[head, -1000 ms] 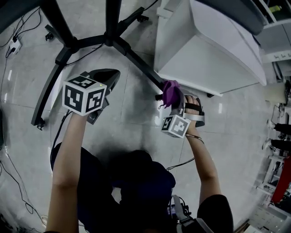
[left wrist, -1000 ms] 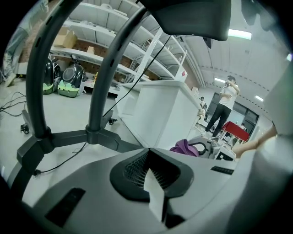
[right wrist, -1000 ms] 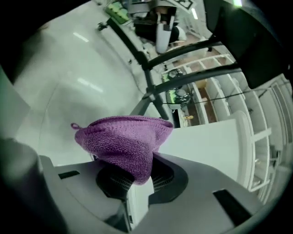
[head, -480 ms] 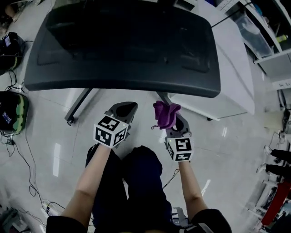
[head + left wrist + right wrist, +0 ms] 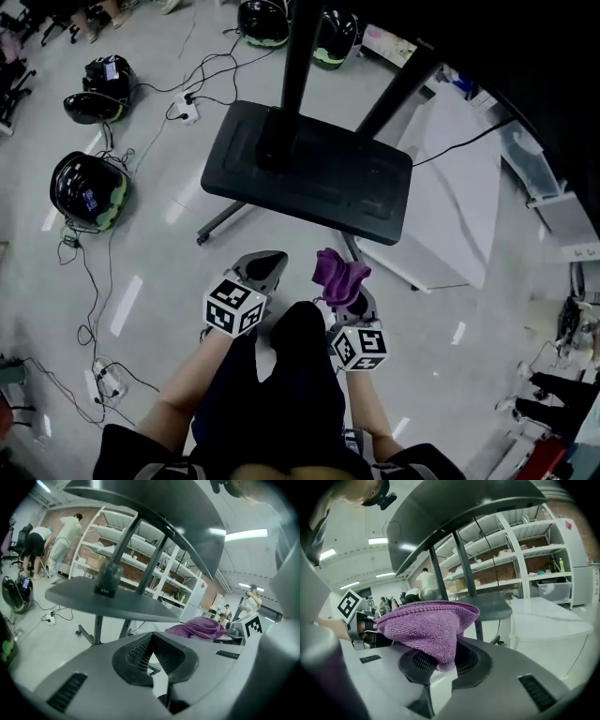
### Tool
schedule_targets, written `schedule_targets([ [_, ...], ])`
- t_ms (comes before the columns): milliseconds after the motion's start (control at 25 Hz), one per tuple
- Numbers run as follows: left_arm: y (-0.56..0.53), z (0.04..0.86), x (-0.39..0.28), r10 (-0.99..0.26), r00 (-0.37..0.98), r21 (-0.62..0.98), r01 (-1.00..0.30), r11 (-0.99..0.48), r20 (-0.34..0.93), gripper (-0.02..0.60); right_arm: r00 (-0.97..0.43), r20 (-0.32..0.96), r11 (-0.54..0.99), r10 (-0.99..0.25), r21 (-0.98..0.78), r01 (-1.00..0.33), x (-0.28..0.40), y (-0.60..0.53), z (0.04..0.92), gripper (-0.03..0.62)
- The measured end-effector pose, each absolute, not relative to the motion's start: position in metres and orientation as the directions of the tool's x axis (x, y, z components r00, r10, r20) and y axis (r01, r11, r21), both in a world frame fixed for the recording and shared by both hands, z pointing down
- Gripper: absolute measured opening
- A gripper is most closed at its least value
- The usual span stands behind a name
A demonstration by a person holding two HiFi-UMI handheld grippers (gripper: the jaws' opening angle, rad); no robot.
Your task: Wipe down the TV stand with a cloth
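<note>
The TV stand's dark shelf (image 5: pixel 309 178) hangs on two black poles (image 5: pixel 298 66) ahead of me. Both grippers sit low and near my body, short of the shelf's front edge. My right gripper (image 5: pixel 349 298) is shut on a purple cloth (image 5: pixel 337 275), which bunches up above its jaws (image 5: pixel 426 625). My left gripper (image 5: pixel 262 272) is shut with nothing in it, just left of the cloth. In the left gripper view the shelf (image 5: pixel 108 603) stands a little above the jaws, and the cloth (image 5: pixel 199 627) shows at the right. The right gripper view has the shelf (image 5: pixel 490 605) behind the cloth.
A white table (image 5: pixel 450 211) stands right of the stand. Black helmets (image 5: pixel 89 187) and cables (image 5: pixel 89 281) lie on the floor at the left. A stand leg (image 5: pixel 220 223) runs out below the shelf. People (image 5: pixel 70 531) stand by shelving racks far off.
The head view has pulled back from the stand's floor legs to its shelf and poles. Both grippers have drawn together near my body, the cloth still held in the right one.
</note>
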State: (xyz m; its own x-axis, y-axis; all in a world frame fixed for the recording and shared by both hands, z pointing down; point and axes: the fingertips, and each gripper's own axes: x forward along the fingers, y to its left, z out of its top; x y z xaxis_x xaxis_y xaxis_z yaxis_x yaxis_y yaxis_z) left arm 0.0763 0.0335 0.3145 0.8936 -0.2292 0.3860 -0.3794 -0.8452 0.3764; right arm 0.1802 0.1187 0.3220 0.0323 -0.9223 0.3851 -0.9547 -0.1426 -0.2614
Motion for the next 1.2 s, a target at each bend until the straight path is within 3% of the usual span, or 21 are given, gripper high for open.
schedule_targets([
  [240, 0.055, 0.173, 0.054, -0.32, 0.877, 0.369, -0.448, -0.815, 0.358, 0.006, 0.06, 0.291, -0.167, -0.955, -0.359, -0.918, 0.176, 0.132, 0.169, 0.072],
  [640, 0.088, 0.015, 0.052, -0.469, 0.838, 0.311, -0.541, -0.781, 0.279, 0.006, -0.037, 0.098, 0.006, -0.994, -0.298, -0.954, 0.188, 0.146, -0.024, 0.072],
  [1200, 0.136, 0.0, 0.073, -0.467, 0.844, 0.298, -0.532, -0.793, 0.263, 0.006, -0.059, 0.143, 0.013, -0.988, -0.3, -0.954, 0.19, 0.193, -0.027, 0.072],
])
